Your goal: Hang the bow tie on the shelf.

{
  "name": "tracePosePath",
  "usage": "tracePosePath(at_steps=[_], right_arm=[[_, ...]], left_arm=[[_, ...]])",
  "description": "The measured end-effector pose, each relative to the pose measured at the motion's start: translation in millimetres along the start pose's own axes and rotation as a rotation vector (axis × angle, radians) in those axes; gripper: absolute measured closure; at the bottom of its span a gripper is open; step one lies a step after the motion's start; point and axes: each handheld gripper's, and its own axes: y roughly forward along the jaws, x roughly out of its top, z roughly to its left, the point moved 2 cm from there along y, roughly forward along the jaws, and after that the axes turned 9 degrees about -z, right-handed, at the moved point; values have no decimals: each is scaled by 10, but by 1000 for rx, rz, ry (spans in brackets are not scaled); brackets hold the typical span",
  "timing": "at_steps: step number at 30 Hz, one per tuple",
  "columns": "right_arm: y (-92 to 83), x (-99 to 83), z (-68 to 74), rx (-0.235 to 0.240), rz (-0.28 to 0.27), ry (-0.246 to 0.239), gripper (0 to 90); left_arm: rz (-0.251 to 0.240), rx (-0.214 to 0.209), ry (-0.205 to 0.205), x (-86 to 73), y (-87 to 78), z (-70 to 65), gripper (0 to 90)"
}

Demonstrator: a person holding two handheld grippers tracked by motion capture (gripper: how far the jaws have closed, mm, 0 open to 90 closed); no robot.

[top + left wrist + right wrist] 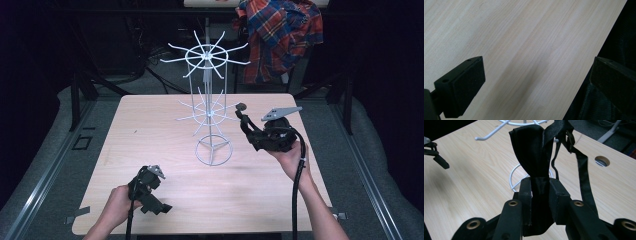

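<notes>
the right tool (539, 192) is clenched on a black bow tie (534, 152) with its strap dangling, held up beside the white wire rack (210, 100) (likely to hang it on 1 prong), while the left tool (150, 192) rests released and empty low over the counter (165, 130).

The high view looks forward and down over the whole desk (150, 150). The left gripper view faces close bare desk (524, 37). The right gripper view, close, shares the white wire rack (514, 178) (210, 100), frame centre.
</notes>
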Motion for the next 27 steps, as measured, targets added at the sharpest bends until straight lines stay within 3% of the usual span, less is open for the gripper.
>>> tracePosePath(at_steps=[13, 27], right_arm=[[-90, 56, 39, 1, -32, -15, 739], [-125, 48, 129, 28, -20, -49, 738]], left_arm=[[6, 5, 3, 1, 3, -2, 1], [12, 10, 4, -1, 8, -2, 2]])
